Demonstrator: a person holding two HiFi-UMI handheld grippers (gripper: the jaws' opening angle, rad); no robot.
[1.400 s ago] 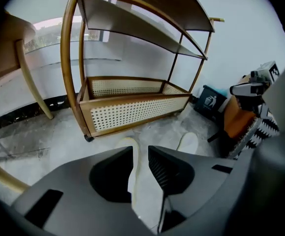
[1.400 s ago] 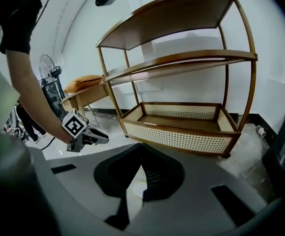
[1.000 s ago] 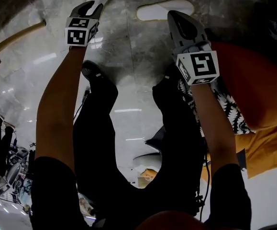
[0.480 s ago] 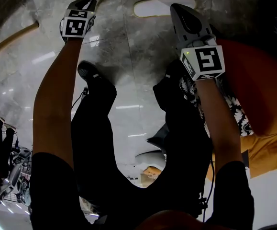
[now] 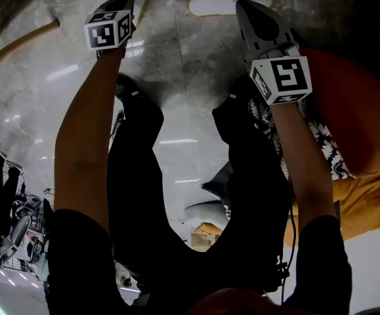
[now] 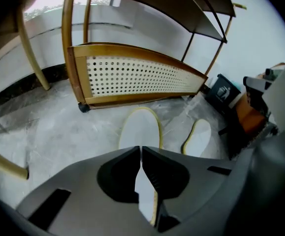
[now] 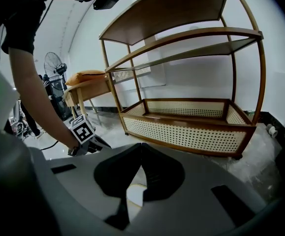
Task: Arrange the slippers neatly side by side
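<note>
left tongs (image 6: 141, 150) just closed on a slipper (image 6: 139, 128) (right tongs (image 7: 141, 146) shut)

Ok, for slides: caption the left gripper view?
Left hand-held gripper, jaws just closed onto a white slipper; second slipper nearby.

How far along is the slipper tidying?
Done: nothing; the near slipper and other slipper lie apart, at different angles. In hand: the left gripper has just been closing its jaws on the near slipper; the right gripper is shut, empty. Left: setting them side by side.

Two slippers (image 6: 138, 131) (image 6: 197, 137), two claws (image 6: 141, 149) (image 7: 141, 146), one wooden rack (image 6: 132, 77)
</note>
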